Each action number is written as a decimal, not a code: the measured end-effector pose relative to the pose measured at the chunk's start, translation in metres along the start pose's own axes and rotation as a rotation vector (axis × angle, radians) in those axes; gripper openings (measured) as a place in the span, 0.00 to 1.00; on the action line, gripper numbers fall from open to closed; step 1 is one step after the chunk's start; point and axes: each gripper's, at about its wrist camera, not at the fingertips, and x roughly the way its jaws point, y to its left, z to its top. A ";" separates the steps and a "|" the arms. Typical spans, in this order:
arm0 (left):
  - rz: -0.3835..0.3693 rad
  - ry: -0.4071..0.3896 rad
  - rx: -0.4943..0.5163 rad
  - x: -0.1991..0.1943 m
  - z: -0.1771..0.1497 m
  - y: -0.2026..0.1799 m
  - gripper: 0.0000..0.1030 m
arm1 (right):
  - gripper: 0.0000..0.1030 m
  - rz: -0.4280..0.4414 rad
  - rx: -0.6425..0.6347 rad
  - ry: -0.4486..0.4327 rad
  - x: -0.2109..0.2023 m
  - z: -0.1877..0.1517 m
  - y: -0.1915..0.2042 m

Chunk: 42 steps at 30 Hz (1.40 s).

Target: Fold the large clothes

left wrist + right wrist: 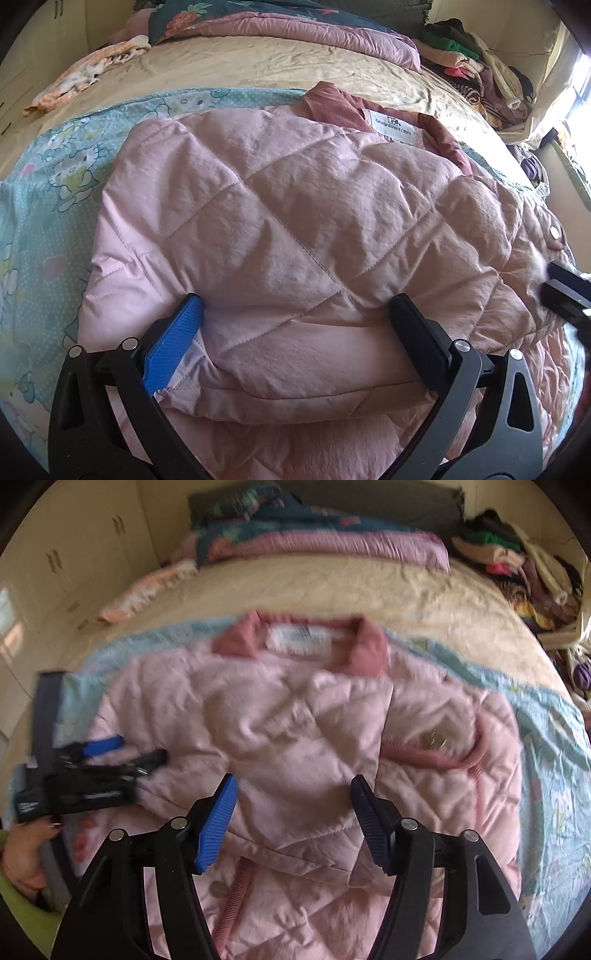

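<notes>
My left gripper (295, 306) stands with its fingers spread wide, pressed down into the pink quilted jacket (295, 229), which bulges up between the blue pad (173, 343) at lower left and the black finger (421, 339) at lower right; neither pad pinches the fabric. The jacket lies folded across the middle of the frame on a pale blue cartoon-print sheet (62, 177), its darker pink collar (332, 103) and white label (393, 125) toward the upper centre. At the right edge a blurred black piece of my other gripper pokes in beside a snap button (554, 231).

My right gripper (293, 801) is parted too — nothing between its pads, jacket only beneath them. In this blurred view the jacket fills the centre, collar at upper middle, a ribbed pink trim (428, 758) and a metal snap (437, 738) at the right. My left gripper shows at the left edge, resting on the jacket's side, with my hand (26, 853) and a green sleeve (22, 915) at lower left.

Around the work: a beige bedspread (236, 70) behind the jacket, a folded mauve quilt (314, 35) and dark floral bedding (229, 14) along the top, an orange-patterned cloth (88, 74) at upper left, a heap of mixed clothes (476, 62) at upper right — all well apart from the jacket. Cream cupboards (66, 554) fill the upper left.
</notes>
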 end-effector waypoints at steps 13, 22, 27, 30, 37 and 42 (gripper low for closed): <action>-0.032 -0.016 -0.021 -0.031 -0.008 0.001 0.92 | 0.67 0.029 0.107 -0.032 0.036 -0.016 -0.012; -0.070 -0.042 -0.075 -0.063 -0.019 0.006 0.92 | 0.67 0.075 0.174 -0.039 0.012 -0.029 -0.015; -0.078 -0.066 -0.074 -0.077 -0.022 0.007 0.92 | 0.85 0.122 0.223 -0.044 -0.004 -0.043 -0.017; -0.084 -0.070 -0.079 -0.083 -0.024 0.006 0.92 | 0.85 0.163 0.256 -0.069 -0.017 -0.049 -0.019; -0.099 -0.101 -0.083 -0.105 -0.033 0.003 0.92 | 0.87 0.209 0.263 -0.121 -0.058 -0.062 -0.014; -0.113 -0.117 -0.082 -0.121 -0.035 -0.001 0.92 | 0.88 0.219 0.243 -0.167 -0.085 -0.064 -0.009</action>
